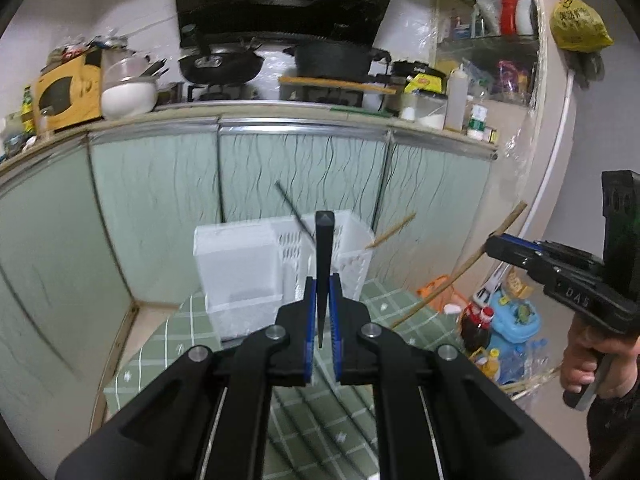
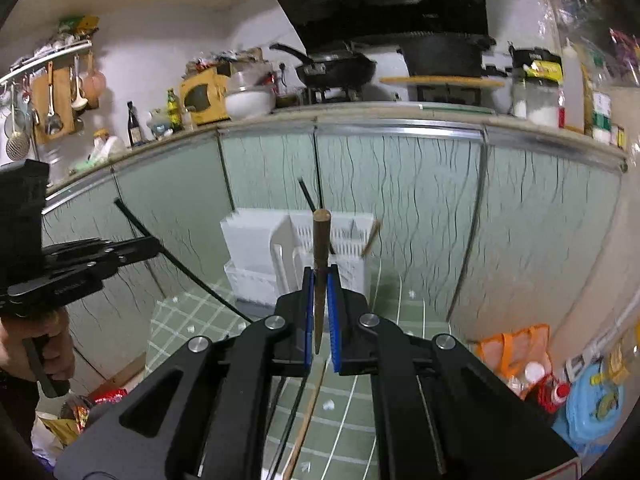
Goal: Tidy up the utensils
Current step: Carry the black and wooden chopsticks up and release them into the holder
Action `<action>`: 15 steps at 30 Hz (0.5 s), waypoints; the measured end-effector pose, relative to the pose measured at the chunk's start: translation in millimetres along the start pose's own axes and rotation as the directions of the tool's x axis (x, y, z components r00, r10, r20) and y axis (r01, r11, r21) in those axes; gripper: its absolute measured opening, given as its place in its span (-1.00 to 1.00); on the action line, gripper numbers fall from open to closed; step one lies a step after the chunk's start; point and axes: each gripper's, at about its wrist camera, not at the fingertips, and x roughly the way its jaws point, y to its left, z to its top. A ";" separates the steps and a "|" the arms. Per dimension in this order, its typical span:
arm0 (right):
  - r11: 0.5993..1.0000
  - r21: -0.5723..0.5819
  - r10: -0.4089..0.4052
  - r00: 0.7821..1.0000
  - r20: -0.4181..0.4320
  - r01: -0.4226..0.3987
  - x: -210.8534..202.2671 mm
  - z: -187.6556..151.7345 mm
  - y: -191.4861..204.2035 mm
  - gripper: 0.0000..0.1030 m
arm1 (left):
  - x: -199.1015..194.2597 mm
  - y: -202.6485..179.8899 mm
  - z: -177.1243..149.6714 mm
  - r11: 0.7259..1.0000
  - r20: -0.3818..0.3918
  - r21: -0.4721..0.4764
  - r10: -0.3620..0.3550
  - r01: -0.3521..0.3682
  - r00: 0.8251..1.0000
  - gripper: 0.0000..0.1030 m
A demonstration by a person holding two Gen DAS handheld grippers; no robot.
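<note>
A white slotted utensil holder point(image 1: 280, 264) point(image 2: 296, 256) stands on the green checked tablecloth point(image 1: 168, 340) point(image 2: 400, 320). One black chopstick point(image 1: 294, 216) point(image 2: 307, 196) and one wooden chopstick point(image 1: 390, 232) point(image 2: 371, 236) lean in it. My left gripper point(image 1: 323, 280) is shut on a black chopstick point(image 1: 324, 248) that points up toward the holder. My right gripper point(image 2: 320, 274) is shut on a brown wooden chopstick point(image 2: 320, 248). Each view catches the other gripper from the side: the right gripper point(image 1: 496, 248) with its wooden stick point(image 1: 460, 276), the left gripper point(image 2: 152, 246) with its black stick point(image 2: 192, 276).
Pale green cabinet doors point(image 1: 296, 176) close the space behind the holder, under a crowded counter. A loose wooden chopstick point(image 2: 304, 420) and a black one point(image 2: 288, 420) lie on the cloth below my right gripper. An orange bag point(image 2: 516, 352), a cola bottle point(image 1: 476, 328) and a blue toy point(image 1: 516, 316) sit on the floor at right.
</note>
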 end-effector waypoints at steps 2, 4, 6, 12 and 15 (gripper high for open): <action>1.000 0.002 0.006 1.000 0.017 -0.006 1.4 14.3 -2.8 -0.87 | 4.7 -1.6 16.0 1.000 0.011 -0.001 -0.014 0.014 1.000 -0.88; 1.000 0.001 0.006 0.999 0.038 -0.006 2.0 27.8 -5.8 -0.87 | 10.1 -4.0 31.2 1.000 0.023 0.004 -0.018 0.018 1.000 -0.88; 1.000 0.007 0.008 0.998 0.055 -0.008 3.4 41.0 -10.6 -0.87 | 14.3 -6.6 44.7 1.000 0.032 0.011 -0.027 0.027 0.999 -0.88; 1.000 0.010 0.010 0.996 0.093 -0.011 16.2 77.0 -25.5 -0.87 | 36.6 -15.4 77.9 0.998 0.051 0.029 -0.054 0.053 0.997 -0.88; 1.000 -0.008 0.004 0.996 0.094 -0.004 27.3 85.2 -29.5 -0.87 | 56.8 -19.3 87.0 0.998 0.035 0.044 -0.046 0.045 0.998 -0.88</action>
